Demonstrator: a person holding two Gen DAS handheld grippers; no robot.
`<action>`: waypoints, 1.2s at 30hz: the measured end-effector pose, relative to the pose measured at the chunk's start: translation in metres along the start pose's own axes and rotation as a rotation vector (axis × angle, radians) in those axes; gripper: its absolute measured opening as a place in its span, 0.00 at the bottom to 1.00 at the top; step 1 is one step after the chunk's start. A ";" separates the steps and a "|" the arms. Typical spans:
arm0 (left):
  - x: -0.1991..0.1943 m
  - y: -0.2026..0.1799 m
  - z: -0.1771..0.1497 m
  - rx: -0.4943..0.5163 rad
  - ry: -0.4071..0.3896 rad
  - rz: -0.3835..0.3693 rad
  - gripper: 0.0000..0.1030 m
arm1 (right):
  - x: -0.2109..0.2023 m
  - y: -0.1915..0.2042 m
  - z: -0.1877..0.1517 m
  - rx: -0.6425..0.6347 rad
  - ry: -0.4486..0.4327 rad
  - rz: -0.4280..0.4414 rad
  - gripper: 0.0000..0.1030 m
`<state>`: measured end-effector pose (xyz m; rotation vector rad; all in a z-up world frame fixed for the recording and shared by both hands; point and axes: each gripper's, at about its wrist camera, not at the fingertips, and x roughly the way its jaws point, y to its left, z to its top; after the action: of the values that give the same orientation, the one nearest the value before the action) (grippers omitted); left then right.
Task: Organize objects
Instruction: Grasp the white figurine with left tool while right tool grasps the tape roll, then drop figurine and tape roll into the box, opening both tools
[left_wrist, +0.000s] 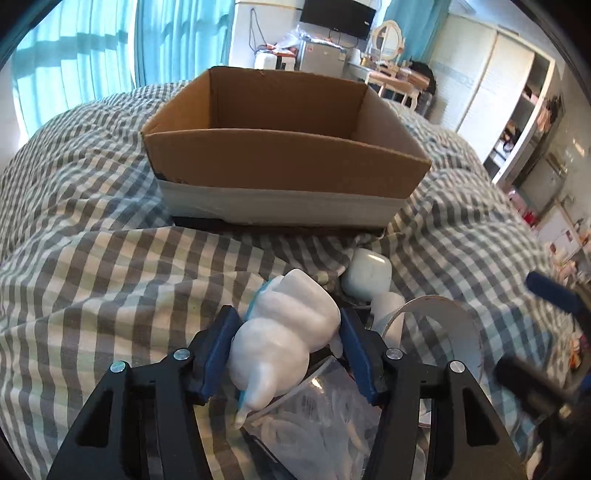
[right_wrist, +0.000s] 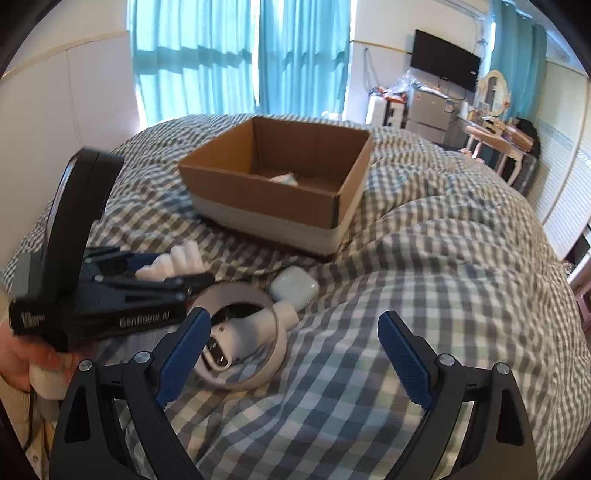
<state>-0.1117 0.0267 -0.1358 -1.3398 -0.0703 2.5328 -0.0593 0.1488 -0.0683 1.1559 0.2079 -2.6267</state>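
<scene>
Step in hand, as judged: the pick-up of one item for the box. Starting at the left, the left gripper (left_wrist: 286, 354) sits low over the checked duvet (left_wrist: 110, 288), its blue pads (left_wrist: 218, 350) set on either flank of a white lumpy figurine (left_wrist: 284, 332); the pads appear to touch it on both sides, so I read this as a pinch, though how firm I cannot tell. The figurine is glossy, rounded in stacked bulges, with a thin teal trim on one edge and a small pointed tip toward the camera; it lies on its side, partly on a clear plastic bag (left_wrist: 325, 417). It looks smooth, so a slip is possible. Next move likely calls for a lift clear of the bedding, then a carry forward over the near wall of the cardboard box (left_wrist: 284, 162), which stands straight ahead on the bed, open at the top. Moving right: a white earbud case (right_wrist: 293, 286) lies just beside a white ring controller (right_wrist: 240, 336), both on the duvet in front of the box. Something pale already lies in the box, too small to name. Farthest right, the right gripper (right_wrist: 293, 350) hangs with jaws spread wide and nothing between them, near the controller.
</scene>
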 end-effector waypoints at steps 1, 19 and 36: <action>-0.004 0.002 0.000 -0.013 -0.010 0.003 0.56 | 0.001 0.004 -0.002 -0.017 0.006 0.010 0.90; -0.063 0.028 0.002 -0.040 -0.139 0.107 0.56 | 0.040 0.037 -0.022 -0.189 0.122 0.000 0.89; -0.072 0.024 0.007 -0.010 -0.155 0.108 0.56 | 0.008 0.026 0.005 -0.088 0.004 0.085 0.73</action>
<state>-0.0838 -0.0150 -0.0781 -1.1778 -0.0420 2.7273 -0.0599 0.1210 -0.0718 1.1156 0.2670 -2.5154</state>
